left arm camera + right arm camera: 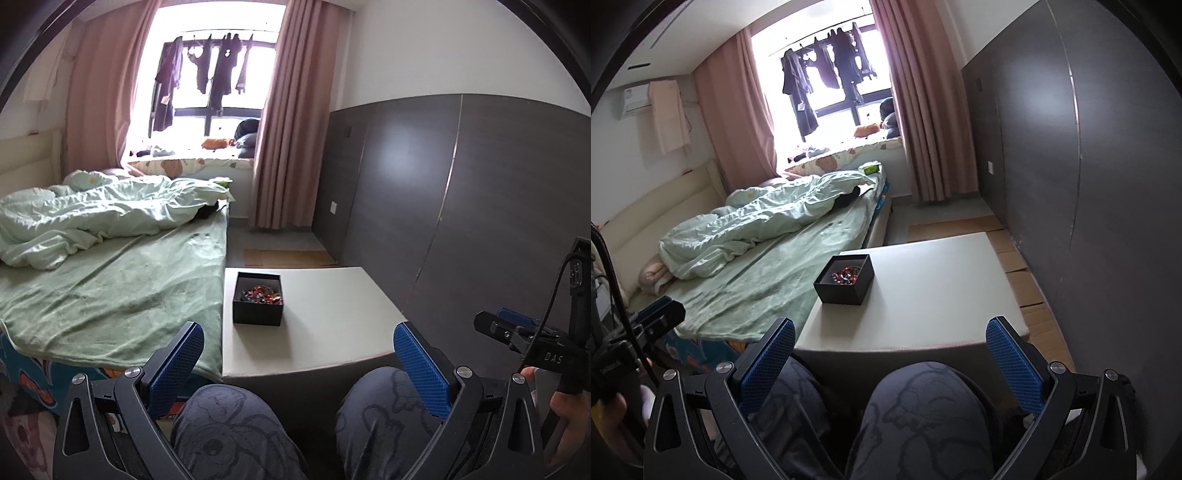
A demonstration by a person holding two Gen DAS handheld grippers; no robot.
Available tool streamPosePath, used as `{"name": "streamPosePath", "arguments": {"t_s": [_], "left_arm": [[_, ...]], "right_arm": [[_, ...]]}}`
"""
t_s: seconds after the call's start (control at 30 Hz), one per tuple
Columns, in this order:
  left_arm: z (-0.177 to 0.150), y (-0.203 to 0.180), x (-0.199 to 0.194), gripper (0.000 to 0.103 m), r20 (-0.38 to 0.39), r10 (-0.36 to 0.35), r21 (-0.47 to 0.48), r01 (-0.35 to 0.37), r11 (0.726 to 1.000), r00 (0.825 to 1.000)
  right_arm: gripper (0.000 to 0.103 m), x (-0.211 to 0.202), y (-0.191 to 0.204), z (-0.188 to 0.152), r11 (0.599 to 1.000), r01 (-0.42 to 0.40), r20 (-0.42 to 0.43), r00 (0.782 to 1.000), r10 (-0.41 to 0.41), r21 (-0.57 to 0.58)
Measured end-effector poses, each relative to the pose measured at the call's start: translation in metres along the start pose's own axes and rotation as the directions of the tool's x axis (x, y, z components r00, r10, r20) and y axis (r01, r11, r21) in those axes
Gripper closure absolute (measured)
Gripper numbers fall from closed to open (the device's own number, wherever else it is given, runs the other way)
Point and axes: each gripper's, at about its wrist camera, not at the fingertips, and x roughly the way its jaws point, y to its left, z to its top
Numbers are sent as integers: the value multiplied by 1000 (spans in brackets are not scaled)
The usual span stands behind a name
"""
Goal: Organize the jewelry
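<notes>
So on the far left there's the bed (pixel 110 280) with a green sheet and a rumpled pale duvet (pixel 92 214), pushed right up against the side of a low white table (pixel 332 317). The left gripper (pixel 299 363) hangs over the person's knees (pixel 236 424), its 2 blue-padded fingers (pixel 177 365) spread wide with nothing between them.

The black box (pixel 258 298) sits on the table near the edge by the bed, lid off, with a little heap of colourful jewelry (pixel 262 293) inside. It's ahead of the left gripper, slightly left of the gap's center, and well apart from the fingers.

From the right wrist view, the right gripper (pixel 890 363) is also spread wide and holding nothing, low over the knees. The box is ahead and to its left, nothing touching it. Pink curtains (pixel 284 122) frame the window behind, and a dark panelled wall (pixel 461 192) runs down the right side.
</notes>
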Motion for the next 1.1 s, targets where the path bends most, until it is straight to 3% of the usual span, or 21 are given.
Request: {"name": "streamPosePath", "arguments": {"t_s": [0.4, 1.1], "left_arm": [[-6, -18, 2, 0, -21, -12, 40, 13, 999, 1000], [-10, -11, 6, 0, -43, -9, 22, 10, 1000, 999]], "right_arm": [[0, -12, -11, -4, 1000, -4, 18, 1000, 4, 29], [0, -12, -13, -8, 999, 7, 12, 1000, -8, 46]]}}
